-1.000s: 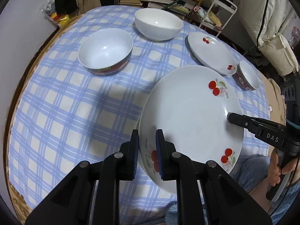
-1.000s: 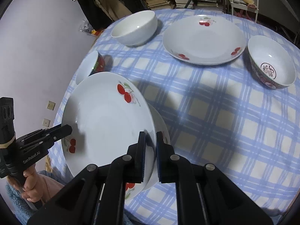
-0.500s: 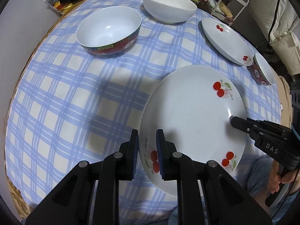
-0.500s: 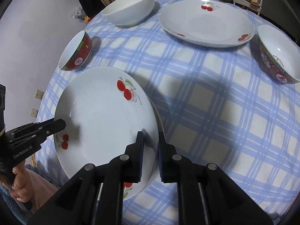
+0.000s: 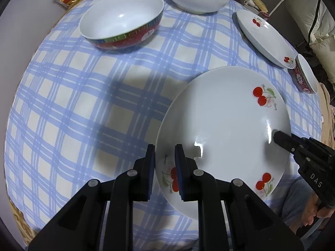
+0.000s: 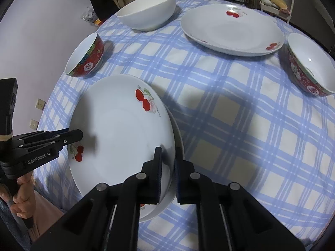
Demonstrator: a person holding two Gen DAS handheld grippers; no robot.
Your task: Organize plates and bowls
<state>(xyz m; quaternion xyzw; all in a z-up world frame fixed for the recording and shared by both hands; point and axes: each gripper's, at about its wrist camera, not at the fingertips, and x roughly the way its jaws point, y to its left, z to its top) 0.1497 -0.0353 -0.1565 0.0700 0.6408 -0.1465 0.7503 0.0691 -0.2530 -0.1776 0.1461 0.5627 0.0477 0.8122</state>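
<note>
Both tongs grip one cherry plate [image 5: 226, 125] at opposite rims: left tongs [image 5: 165, 163] at its near-left edge, right tongs [image 6: 167, 167] opposite. It sits over a second plate [image 6: 178, 133] on the counter [image 6: 230, 125]. Advised: lower level, centred, release both together.

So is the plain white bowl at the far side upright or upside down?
Upright. The white bowl stands on the tablecloth with its open rim on top and its inside partly showing in the right wrist view.

Two wrist fisheyes, close above the table [image 5: 62, 108], opposite sides, sharing the cherry plate [image 5: 226, 125].
</note>
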